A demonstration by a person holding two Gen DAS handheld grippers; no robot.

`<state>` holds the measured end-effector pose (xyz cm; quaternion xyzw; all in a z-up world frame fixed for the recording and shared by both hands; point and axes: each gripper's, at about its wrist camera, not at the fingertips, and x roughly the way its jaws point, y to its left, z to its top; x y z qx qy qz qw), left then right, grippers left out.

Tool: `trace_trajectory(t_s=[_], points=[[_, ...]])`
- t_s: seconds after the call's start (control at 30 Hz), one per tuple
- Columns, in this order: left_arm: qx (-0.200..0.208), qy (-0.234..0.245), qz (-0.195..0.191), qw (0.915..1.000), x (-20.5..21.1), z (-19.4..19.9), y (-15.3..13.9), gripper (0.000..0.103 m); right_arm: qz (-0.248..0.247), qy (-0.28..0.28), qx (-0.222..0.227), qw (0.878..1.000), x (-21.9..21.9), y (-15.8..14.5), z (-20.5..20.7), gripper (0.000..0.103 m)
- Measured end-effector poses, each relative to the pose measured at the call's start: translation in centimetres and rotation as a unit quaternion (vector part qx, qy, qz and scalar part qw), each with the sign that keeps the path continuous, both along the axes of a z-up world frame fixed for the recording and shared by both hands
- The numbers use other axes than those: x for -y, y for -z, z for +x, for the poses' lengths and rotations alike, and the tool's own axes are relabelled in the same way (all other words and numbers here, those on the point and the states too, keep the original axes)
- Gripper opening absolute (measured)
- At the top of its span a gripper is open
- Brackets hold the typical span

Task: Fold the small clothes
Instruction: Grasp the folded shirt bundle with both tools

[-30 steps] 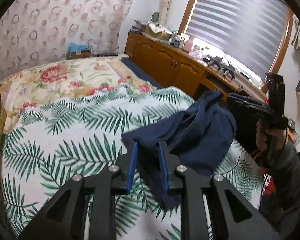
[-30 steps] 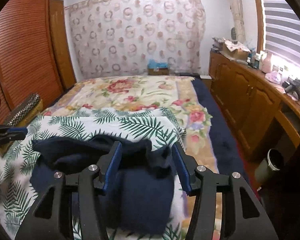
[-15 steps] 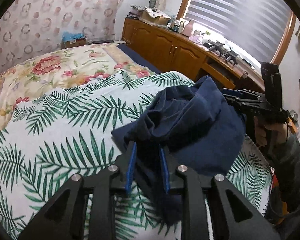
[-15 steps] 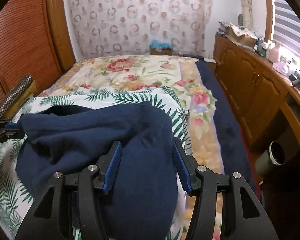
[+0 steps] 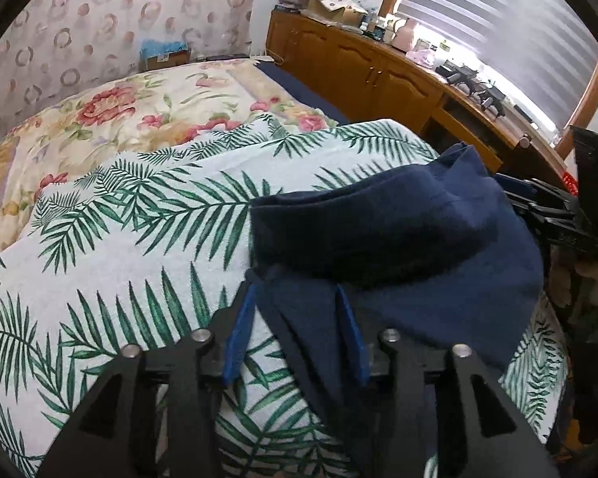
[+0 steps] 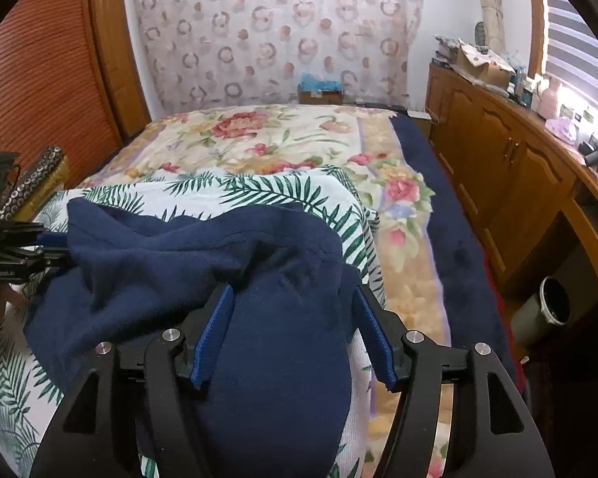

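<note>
both tools had come lower; the left gripper (image 5: 295,330) and right gripper (image 6: 295,334) were opening, releasing the navy garment (image 6: 227,263), now slumped on the palm-print towel (image 5: 139,239).

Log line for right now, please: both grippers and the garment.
left gripper: opening, cloth between jaws | right gripper: opening, cloth between jaws | navy garment: folded over on palm-print towel

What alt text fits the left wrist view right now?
The left tongs are opening, blue pads astride an edge of the navy garment, which lies bunched on a palm-leaf towel over the floral bedspread. The right tongs meet the garment's far side, by the wooden cabinets.
</note>
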<state>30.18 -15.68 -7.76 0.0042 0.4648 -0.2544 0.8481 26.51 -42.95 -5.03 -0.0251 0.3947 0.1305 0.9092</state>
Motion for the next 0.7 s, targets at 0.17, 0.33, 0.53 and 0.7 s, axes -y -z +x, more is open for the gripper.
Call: trace_trajectory(t_s=[0.17, 0.33, 0.53, 0.7], points=[[0.007, 0.005, -0.009, 0.9999, -0.2, 0.3, 0.3, 0.052, -0.003, 0.002, 0.000, 1.000, 0.0, 0.1, -0.4, 0.065], [0.014, 0.002, -0.003, 0.9999, 0.2, 0.5, 0.3, 0.055, 0.017, 0.010, -0.018, 1.000, 0.8, 0.7, -0.3, 0.070], [-0.015, 0.004, -0.049, 0.9987, -0.5, 1.0, 0.2, 0.048, 0.057, 0.004, -0.049, 0.997, 1.5, 1.7, 0.6, 0.070], [-0.033, 0.007, -0.082, 0.9960, -1.0, 0.9, 0.3, 0.025, 0.087, -0.006, -0.063, 0.994, 1.9, 2.1, 0.9, 0.070]])
